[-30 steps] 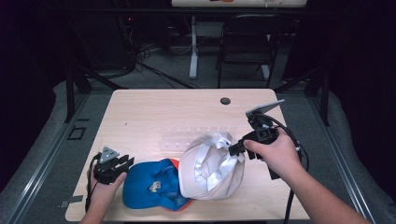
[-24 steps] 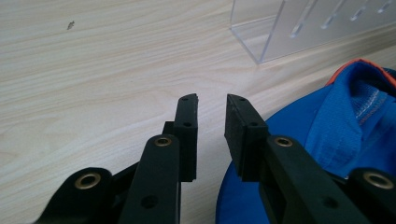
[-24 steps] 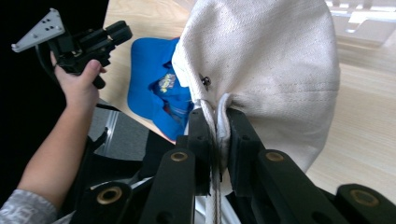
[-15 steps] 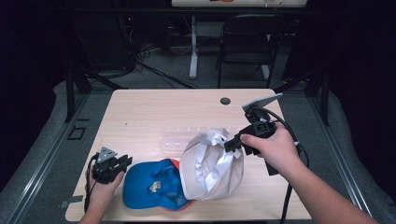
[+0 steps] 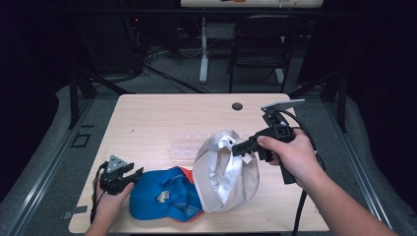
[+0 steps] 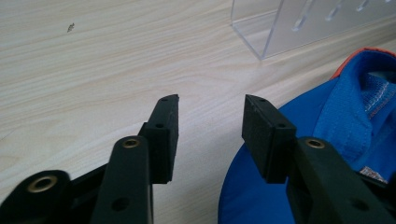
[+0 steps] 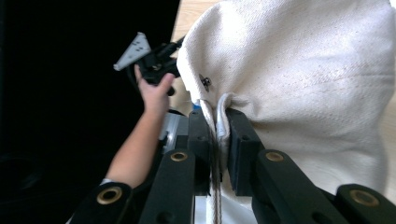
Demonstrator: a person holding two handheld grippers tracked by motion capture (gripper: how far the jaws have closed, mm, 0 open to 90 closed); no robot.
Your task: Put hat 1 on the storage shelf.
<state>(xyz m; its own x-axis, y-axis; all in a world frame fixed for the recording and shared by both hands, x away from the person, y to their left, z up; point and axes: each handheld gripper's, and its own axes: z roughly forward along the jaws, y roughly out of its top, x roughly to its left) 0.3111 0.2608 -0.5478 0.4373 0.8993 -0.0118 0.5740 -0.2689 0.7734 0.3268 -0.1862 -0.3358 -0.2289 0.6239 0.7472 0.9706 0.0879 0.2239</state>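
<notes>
Two caps lie at the near edge of the table [image 5: 147,118] in the high view: a blue cap [image 5: 164,194] flat on the wood and a white cap [image 5: 223,172] tipped up on its edge, leaning over the blue one's right side. The right gripper [image 5: 241,147] pinches the white cap's upper rim from the right. The left gripper [image 5: 132,173] sits just left of the blue cap, near the table's left front corner, its jaws spread. A clear stand [image 5: 189,147] lies behind the caps, and a dark grommet [image 5: 237,106] is set in the far part of the tabletop. Beyond the table stand a chair [image 5: 260,49] and a white post [image 5: 204,49].

From the left gripper view, the jaws have just been opening and stand apart over bare wood with nothing between them; the blue cap's brim lies under the right-hand jaw, and the clear stand's corner [image 6: 280,28] sits ahead.

Through the right gripper view, the jaws are pressed on a fold of the white cap's fabric [image 7: 303,70], which blocks most of the table. The person's other hand [image 7: 154,91] shows farther off.
</notes>
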